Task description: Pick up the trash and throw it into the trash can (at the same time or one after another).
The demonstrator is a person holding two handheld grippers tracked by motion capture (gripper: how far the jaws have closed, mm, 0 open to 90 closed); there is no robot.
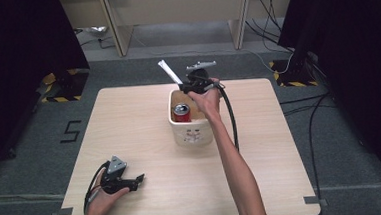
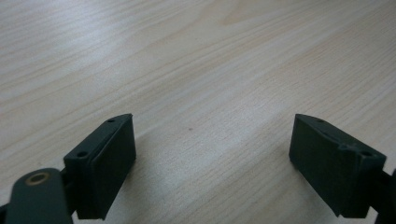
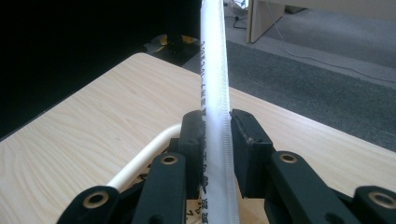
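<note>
A long white paper-wrapped stick (image 1: 168, 71) with dark print slants up and to the left over the far rim of a white tub (image 1: 194, 135). My right gripper (image 1: 184, 87) is shut on its lower part above the tub. In the right gripper view the stick (image 3: 214, 70) rises between the two black pads (image 3: 194, 140), which sit against both its sides, and my right gripper (image 3: 216, 135) hangs over the tub's curved rim (image 3: 140, 161). A red can (image 1: 181, 112) stands inside the tub. My left gripper (image 1: 141, 179) rests at the table's front left, open, with nothing between its jaws (image 2: 212, 158).
The light wooden table (image 1: 145, 140) carries the tub near its middle back. A black cable (image 1: 230, 117) trails from the right gripper along the forearm. Beyond the far edge lie grey floor, desk legs and dark curtains on both sides.
</note>
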